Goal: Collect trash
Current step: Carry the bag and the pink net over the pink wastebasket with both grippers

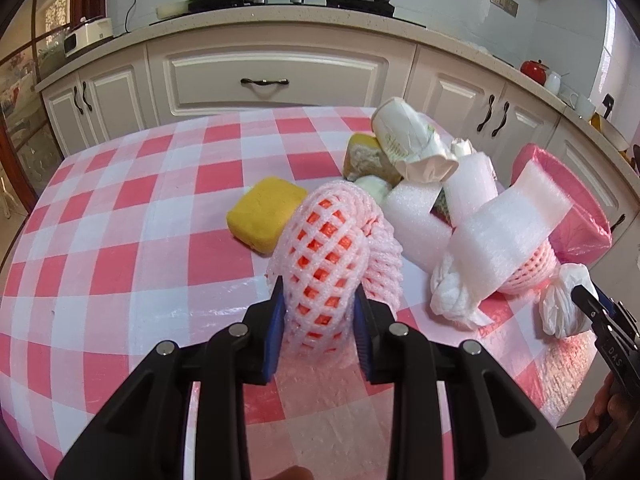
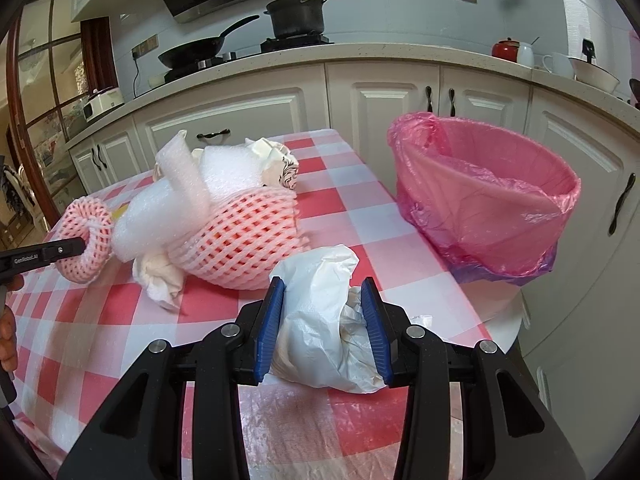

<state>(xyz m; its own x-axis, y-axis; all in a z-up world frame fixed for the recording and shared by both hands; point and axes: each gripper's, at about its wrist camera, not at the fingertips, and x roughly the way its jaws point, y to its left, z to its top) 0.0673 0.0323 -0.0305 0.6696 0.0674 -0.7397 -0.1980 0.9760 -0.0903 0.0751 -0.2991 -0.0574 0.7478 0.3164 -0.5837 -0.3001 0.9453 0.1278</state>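
Gripping a pink foam net sleeve [image 1: 320, 256], the left claw [image 1: 320, 312] was closed on it above the table [image 1: 120, 240]; the right claw [image 2: 322, 312] pinched a crumpled white bag [image 2: 320, 320] — best lifted clear, then released over the pink-lined bin [image 2: 484, 184].

Daylight from the right flooded both views I monitored; glare sheened the tablecloth [image 2: 288, 420], fisheye bent the counter [image 1: 280, 26], and corners vignetted black.

Pink foam net sleeve [image 1: 324, 264], curled, and crumpled white plastic bag [image 2: 324, 320] lie on checked tablecloth; pink-lined bin [image 2: 484, 196] stands beside table.
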